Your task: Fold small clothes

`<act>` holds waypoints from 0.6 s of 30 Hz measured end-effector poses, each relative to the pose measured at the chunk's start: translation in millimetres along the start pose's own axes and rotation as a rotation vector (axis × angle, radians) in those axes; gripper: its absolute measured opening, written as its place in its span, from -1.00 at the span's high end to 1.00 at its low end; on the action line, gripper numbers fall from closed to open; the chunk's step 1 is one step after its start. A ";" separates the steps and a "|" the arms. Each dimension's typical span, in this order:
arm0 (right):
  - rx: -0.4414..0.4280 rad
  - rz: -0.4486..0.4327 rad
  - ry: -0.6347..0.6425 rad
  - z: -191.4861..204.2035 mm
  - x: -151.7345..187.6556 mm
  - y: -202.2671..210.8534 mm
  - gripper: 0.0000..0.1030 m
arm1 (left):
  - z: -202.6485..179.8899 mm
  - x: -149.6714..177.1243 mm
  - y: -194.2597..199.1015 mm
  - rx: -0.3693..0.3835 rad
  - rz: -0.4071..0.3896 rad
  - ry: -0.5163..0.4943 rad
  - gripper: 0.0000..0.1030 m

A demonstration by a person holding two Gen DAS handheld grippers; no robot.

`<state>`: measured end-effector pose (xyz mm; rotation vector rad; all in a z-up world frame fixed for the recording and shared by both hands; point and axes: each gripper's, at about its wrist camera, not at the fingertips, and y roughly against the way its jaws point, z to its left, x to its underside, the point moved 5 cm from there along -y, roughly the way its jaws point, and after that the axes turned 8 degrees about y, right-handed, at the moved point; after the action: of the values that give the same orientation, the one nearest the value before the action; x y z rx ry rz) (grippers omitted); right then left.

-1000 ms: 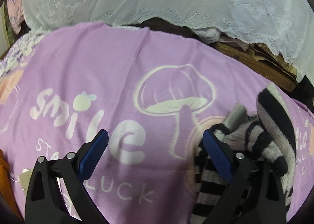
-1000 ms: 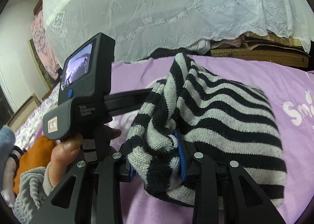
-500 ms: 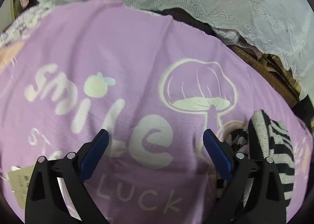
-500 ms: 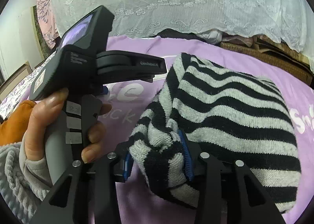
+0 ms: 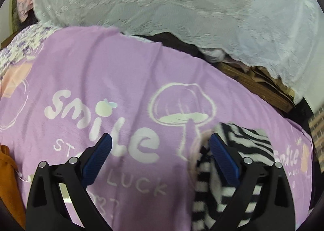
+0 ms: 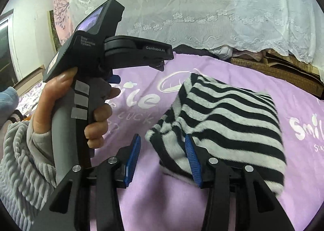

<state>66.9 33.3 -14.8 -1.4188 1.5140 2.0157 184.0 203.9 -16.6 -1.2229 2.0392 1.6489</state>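
A black-and-grey striped knit garment lies folded on the purple blanket. My right gripper is open, its blue pads apart, with the garment's near corner lying loose between them. In the left wrist view the garment sits at the lower right, partly behind the right finger. My left gripper is open and empty above the blanket's "smile" print. The left gripper also shows in the right wrist view, held in a hand to the left of the garment.
A white lace cover drapes over bulky things behind the blanket. Wooden boards lie at the back right. An orange cloth lies at the blanket's left edge. A floral cloth is at far left.
My right gripper has opened and let go of the striped garment, which now rests flatter on the blanket. My left gripper has lifted and pulled back to the left, still open.
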 end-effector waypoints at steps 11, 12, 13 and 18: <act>0.158 -0.036 -0.141 -88.2 4.6 34.1 0.10 | -54.9 41.8 22.2 0.047 0.026 -0.196 -0.91; 0.162 -0.024 -0.164 -96.8 7.0 30.1 0.10 | -52.4 48.1 14.9 0.035 0.052 -0.196 -0.91; 0.159 -0.001 -0.185 -103.7 12.2 23.2 0.10 | -50.6 52.1 9.5 0.021 0.068 -0.197 -0.91; 0.177 0.059 -0.165 -111.1 37.8 -1.6 0.07 | -23.3 84.3 -33.5 -0.080 0.181 -0.189 -0.92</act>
<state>109.8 -71.8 -44.6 -1.1246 1.6332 1.9239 163.2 145.1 -86.5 -0.8882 2.0345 1.8652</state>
